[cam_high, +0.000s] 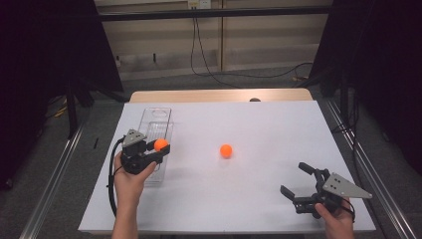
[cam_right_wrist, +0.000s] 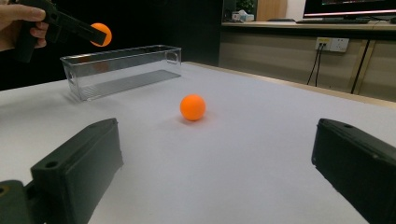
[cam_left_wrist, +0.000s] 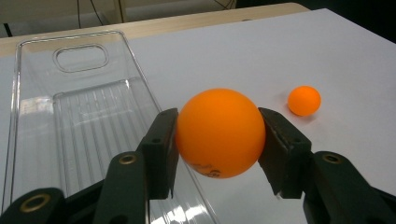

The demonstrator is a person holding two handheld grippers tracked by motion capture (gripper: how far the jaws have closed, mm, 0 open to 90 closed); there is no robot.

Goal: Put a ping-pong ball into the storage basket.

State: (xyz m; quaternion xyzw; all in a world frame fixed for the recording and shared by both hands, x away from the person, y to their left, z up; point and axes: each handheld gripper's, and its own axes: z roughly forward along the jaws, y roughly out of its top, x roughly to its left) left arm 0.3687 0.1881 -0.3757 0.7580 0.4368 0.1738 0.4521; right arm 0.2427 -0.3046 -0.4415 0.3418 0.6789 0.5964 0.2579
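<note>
Clamping an orange ball [cam_left_wrist: 219, 133] over the clear bin [cam_high: 160, 115], the left hand-held gripper [cam_high: 158, 148] (printing visible close-up); right hand-held gripper [cam_high: 297, 181] gapes empty.

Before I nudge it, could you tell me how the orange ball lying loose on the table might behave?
The loose orange ball is round and sits free on the smooth white table, so it will probably roll away. It looks light, like the ball in the left gripper.
</note>
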